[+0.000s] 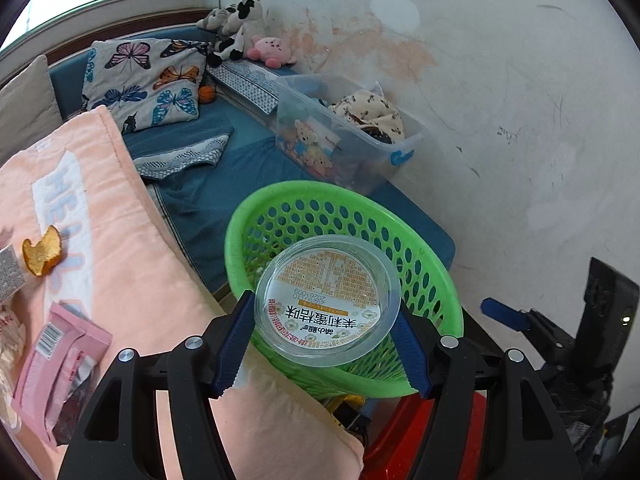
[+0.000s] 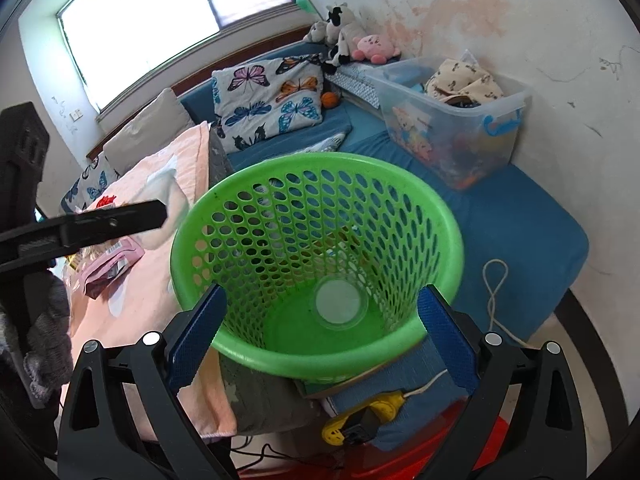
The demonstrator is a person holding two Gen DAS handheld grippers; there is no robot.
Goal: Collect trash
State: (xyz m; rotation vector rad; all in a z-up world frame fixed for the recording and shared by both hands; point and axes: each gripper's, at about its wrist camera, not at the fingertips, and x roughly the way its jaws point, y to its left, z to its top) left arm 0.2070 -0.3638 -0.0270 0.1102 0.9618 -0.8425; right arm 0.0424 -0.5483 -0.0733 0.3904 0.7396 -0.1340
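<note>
My left gripper (image 1: pixel 326 344) is clamped on a clear plastic cup (image 1: pixel 327 300) — held over the green basket's (image 1: pixel 432 280) rim. My right gripper (image 2: pixel 324 340) stands apart around the basket's near edge — a round lid (image 2: pixel 341 301) lies inside.

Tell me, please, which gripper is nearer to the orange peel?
Left. The left gripper holds a cup over the basket, beside the blanket bearing the peel; the right gripper is farther away.
</note>
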